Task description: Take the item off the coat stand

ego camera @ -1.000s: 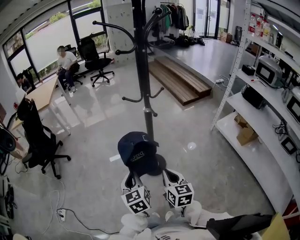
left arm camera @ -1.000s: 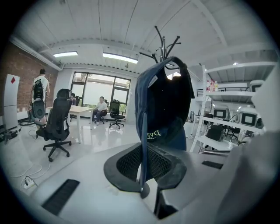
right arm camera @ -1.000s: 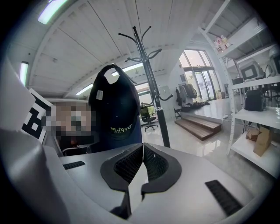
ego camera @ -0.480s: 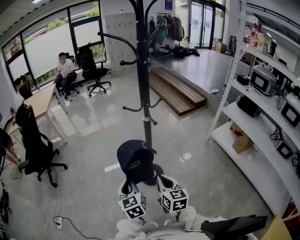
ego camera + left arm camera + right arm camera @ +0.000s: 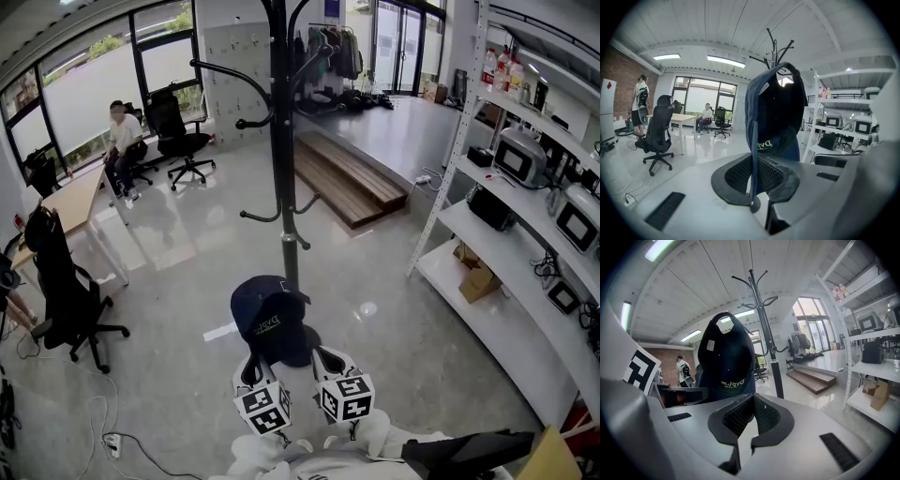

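A dark navy cap hangs off the stand, in front of the base of the black coat stand. My left gripper is shut on the cap's edge. In the left gripper view the cap rises from between the pads of that gripper, with a thin strip of fabric pinched there. My right gripper sits just right of the cap, shut and holding nothing. In the right gripper view the cap stands left of the gripper, and the coat stand rises behind it.
White metal shelving with appliances and a cardboard box lines the right side. A low wooden platform lies beyond the stand. Office chairs, a desk and a seated person are at the left.
Both grippers and the cap have shifted slightly lower and left in the head view. The left gripper's hold on the cap is unchanged.
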`<act>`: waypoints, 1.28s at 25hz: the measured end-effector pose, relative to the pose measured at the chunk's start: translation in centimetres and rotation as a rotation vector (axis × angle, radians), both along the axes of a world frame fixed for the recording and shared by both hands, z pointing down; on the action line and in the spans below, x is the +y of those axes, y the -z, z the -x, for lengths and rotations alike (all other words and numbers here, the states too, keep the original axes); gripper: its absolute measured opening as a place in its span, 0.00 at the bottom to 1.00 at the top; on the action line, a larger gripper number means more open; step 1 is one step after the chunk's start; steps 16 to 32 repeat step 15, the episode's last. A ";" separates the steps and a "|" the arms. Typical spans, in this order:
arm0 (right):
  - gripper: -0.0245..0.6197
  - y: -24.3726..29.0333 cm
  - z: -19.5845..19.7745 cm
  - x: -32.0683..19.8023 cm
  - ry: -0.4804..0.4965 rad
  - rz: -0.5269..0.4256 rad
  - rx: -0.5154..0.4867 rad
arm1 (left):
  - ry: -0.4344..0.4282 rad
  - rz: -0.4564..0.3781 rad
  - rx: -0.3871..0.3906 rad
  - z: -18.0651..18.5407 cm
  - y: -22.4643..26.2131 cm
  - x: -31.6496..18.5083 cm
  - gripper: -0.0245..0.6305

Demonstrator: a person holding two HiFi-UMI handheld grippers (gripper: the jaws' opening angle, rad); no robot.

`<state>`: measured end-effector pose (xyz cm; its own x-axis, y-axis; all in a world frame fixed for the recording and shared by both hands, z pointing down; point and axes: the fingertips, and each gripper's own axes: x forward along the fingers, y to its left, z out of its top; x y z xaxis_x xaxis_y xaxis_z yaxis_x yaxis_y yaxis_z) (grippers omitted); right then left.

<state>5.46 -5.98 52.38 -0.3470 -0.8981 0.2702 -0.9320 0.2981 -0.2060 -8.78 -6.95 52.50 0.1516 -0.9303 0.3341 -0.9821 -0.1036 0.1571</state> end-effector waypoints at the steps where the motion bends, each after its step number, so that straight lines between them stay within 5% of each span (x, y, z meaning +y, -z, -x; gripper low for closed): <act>1: 0.06 0.0 -0.1 0.1 -0.001 0.000 0.001 | 0.000 0.000 0.000 0.0 0.0 0.0 0.07; 32: 0.06 -0.5 -0.9 1.0 0.009 0.012 0.000 | 0.015 0.014 0.007 -0.6 -0.1 1.0 0.07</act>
